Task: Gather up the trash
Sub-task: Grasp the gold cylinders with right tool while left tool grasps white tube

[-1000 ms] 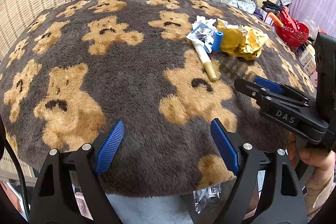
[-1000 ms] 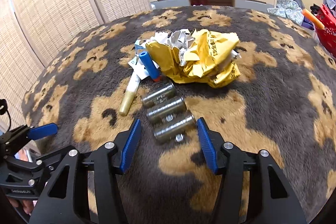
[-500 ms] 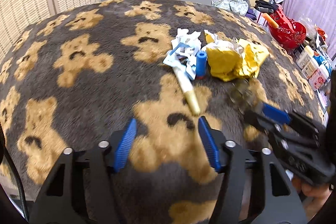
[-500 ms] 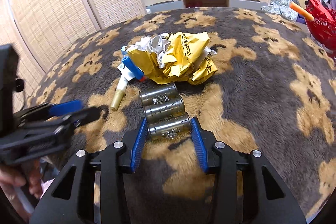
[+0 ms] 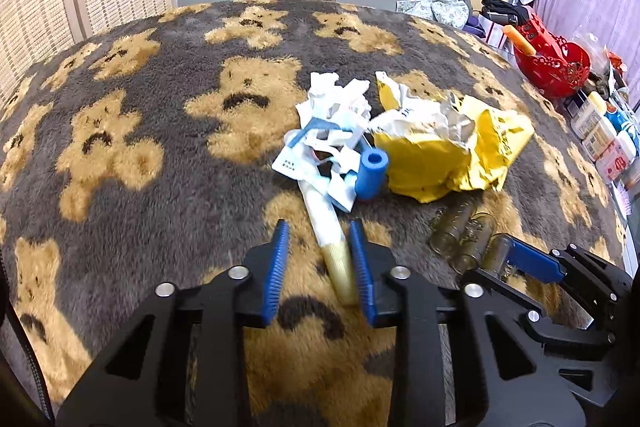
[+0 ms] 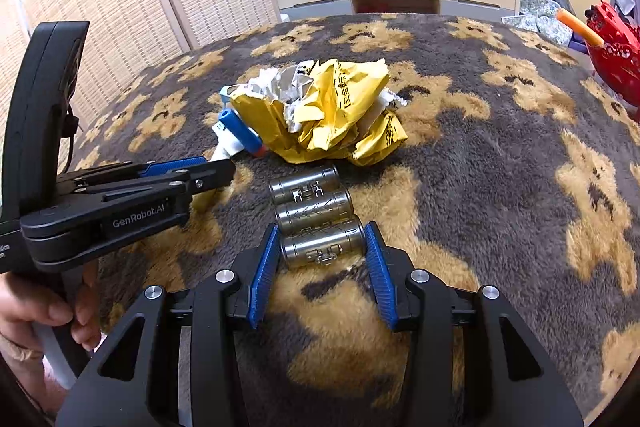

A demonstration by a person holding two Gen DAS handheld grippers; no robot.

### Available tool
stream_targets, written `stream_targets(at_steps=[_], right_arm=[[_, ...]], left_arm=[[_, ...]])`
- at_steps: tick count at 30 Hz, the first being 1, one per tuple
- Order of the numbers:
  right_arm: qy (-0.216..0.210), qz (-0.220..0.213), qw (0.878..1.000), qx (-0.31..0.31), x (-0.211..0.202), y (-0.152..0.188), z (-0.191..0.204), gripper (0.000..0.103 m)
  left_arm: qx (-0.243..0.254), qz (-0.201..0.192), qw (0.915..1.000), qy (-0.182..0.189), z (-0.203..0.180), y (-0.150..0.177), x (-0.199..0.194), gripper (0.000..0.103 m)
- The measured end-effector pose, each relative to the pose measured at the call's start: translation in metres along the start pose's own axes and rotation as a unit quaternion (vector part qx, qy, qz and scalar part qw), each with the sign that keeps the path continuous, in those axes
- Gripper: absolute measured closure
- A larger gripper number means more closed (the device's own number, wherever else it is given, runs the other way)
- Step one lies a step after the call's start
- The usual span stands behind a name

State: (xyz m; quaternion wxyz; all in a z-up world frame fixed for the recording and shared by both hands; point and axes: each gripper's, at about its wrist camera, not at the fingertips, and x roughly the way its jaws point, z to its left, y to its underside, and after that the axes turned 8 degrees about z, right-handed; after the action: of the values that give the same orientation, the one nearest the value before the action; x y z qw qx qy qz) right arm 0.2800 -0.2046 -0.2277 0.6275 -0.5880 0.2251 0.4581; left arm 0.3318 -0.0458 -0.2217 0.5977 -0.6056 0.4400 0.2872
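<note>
Blue jaws straddle trash: left gripper [image 5: 319, 263] closing round tube [image 5: 334, 247] (loose), right gripper [image 6: 320, 263] clamping cell pack [image 6: 316, 219].

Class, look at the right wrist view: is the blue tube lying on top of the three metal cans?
No. The blue tube lies beside the yellow wrapper, apart from the metal cans.

"GenRobot.AI" stood in pale letters on the black side arm of the left tongs [image 6: 208, 175], at 9 o'clock in the right wrist view. Cut-off small print, ending "tion", sat on the same tool's body at the frame's left edge. Black characters ran along the crumpled yellow bag [image 6: 332, 115] at 12 o'clock, too creased to read. Tiny print on a white paper slip [image 5: 290, 163] in the left wrist view was illegible. Embossed arrow-like marks on the metal cylinders [image 6: 316, 217] spelled nothing readable.
</note>
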Motion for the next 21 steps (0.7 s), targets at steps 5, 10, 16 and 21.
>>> stream_targets(at_steps=[5,10,16,21], right_arm=[[0.018,-0.008,1.0,-0.009,0.007,-0.008,0.003,0.058],[0.021,-0.002,1.0,-0.004,0.004,-0.006,0.002,0.06],[0.011,0.009,1.0,0.009,-0.014,0.014,-0.003,0.061],[0.009,0.015,1.0,0.02,-0.032,0.041,-0.006,0.061]], left_arm=[[-0.001,-0.002,1.0,-0.007,0.004,-0.003,0.002,0.088],[0.003,0.006,0.9999,-0.012,0.005,0.005,-0.003,0.091],[0.011,0.015,0.9997,-0.016,0.0,0.03,-0.017,0.091],[0.02,0.022,0.9995,-0.013,-0.007,0.059,-0.032,0.091]])
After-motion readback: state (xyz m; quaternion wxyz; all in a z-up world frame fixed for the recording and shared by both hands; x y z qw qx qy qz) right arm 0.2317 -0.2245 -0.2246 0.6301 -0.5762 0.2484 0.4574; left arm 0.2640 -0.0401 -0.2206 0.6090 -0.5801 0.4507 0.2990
